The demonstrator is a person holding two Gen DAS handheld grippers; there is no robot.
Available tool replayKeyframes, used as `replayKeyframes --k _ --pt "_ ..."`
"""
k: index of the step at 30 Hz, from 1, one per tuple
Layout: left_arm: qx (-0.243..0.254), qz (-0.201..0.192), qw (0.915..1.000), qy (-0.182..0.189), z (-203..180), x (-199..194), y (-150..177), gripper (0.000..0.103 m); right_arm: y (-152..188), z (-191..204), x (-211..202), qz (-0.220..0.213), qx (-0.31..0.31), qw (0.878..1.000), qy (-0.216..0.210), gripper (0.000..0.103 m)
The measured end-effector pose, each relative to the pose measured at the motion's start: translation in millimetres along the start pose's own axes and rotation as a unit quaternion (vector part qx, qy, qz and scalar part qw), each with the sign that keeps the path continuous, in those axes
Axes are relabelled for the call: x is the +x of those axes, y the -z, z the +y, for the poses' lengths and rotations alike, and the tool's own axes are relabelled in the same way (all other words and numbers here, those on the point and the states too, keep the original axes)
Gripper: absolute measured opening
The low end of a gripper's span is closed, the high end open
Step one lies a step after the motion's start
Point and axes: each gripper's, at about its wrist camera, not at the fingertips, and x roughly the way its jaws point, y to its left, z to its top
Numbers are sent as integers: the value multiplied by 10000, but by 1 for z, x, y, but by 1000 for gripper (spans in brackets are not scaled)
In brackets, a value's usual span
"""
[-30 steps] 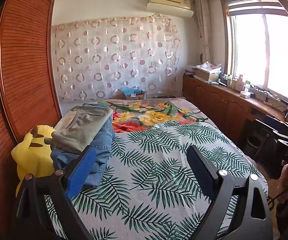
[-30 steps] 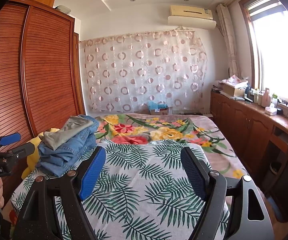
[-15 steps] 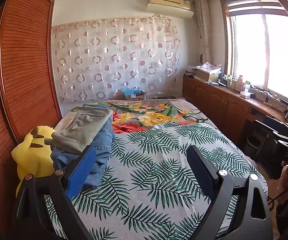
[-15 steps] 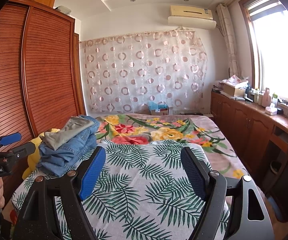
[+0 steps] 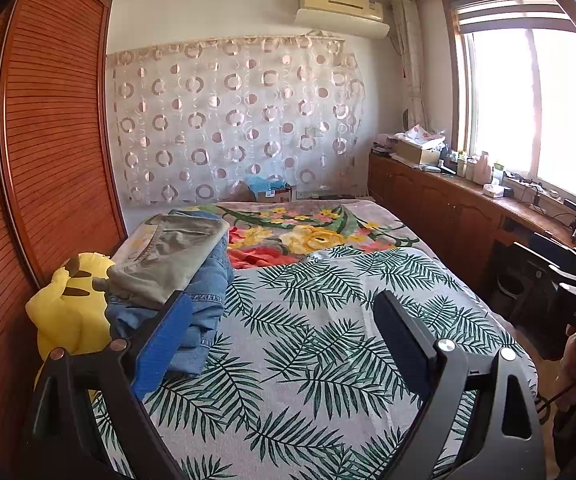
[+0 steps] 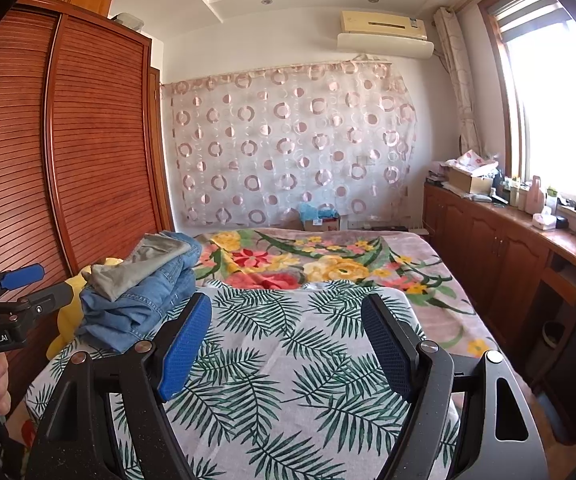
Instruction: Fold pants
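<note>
Left gripper (image 5: 284,320): hanging wide open, gripping nothing.
Right gripper (image 6: 286,330): gaping, empty.
Pants (image 6: 144,280): lying stacked, left of frame, on bed (image 6: 288,360).

Both wrist views along one bed (image 5: 328,340)

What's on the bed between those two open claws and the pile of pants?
Nothing but bare leaf-print cover. Both views show it: the left gripper and right gripper hang open and empty, short of the pants.
</note>
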Motion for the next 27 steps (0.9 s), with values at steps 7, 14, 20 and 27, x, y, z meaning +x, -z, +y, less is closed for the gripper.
replayKeyframes --k 7,14,20,27 --pt "11 -5 10000 1 1 0 0 92 2 0 1 16 -5 10000 -45 79" --pt "9 -6 10000 7 1 0 1 92 1 -2 2 14 -3 10000 -48 79" --pt "7 -15 10000 16 1 0 1 92 2 -2 1 9 -1 10000 -60 79" --pt "6 -15 10000 13 0 0 2 92 3 -2 1 -1 1 10000 -57 79"
